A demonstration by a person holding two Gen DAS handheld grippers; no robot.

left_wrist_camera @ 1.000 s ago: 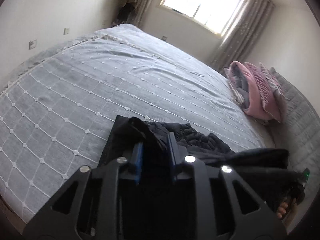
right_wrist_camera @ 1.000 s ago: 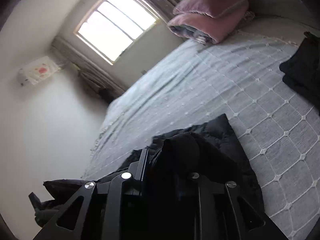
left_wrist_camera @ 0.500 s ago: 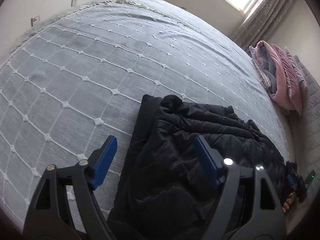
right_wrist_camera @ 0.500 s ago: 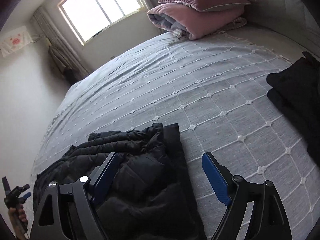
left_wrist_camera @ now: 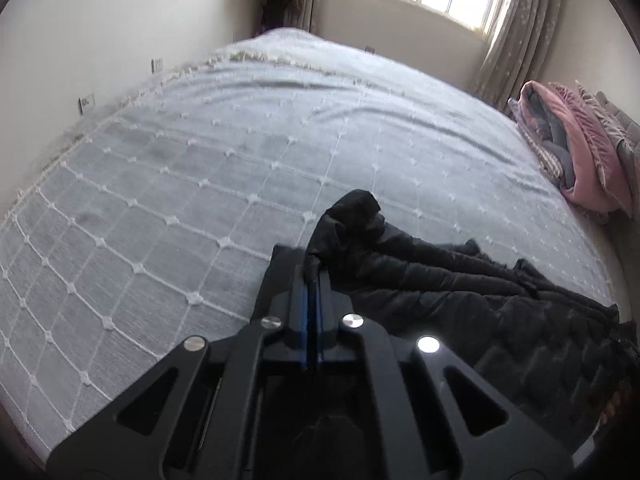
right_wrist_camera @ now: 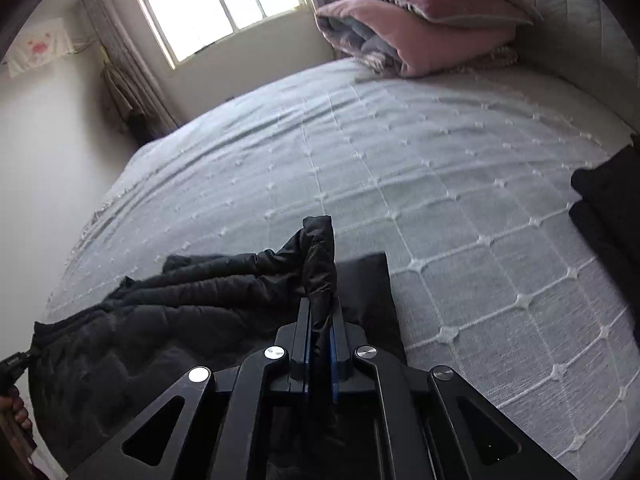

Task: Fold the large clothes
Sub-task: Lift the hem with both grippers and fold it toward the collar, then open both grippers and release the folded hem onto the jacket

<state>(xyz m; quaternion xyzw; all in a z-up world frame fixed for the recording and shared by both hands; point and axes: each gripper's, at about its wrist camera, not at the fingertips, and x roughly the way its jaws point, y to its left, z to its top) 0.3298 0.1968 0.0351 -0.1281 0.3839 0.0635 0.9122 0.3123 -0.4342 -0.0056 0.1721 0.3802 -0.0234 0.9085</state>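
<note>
A black quilted jacket (left_wrist_camera: 440, 284) lies bunched on the near part of the grey bedspread (left_wrist_camera: 240, 152). My left gripper (left_wrist_camera: 313, 276) is shut on a raised corner of the jacket at its left end. In the right wrist view the jacket (right_wrist_camera: 192, 288) stretches to the left, and my right gripper (right_wrist_camera: 320, 308) is shut on a pinched-up fold at its right end. Both held corners stand a little above the bed. The jacket's near edge is hidden behind the grippers.
Folded pink and grey bedding (left_wrist_camera: 576, 152) is piled at the head of the bed, also in the right wrist view (right_wrist_camera: 416, 28). Another dark garment (right_wrist_camera: 612, 208) lies at the right edge. A window (right_wrist_camera: 224, 4) and walls bound the far side.
Half a second ago both grippers were open over the jacket. Now both have shut on its corners and lifted them slightly.
</note>
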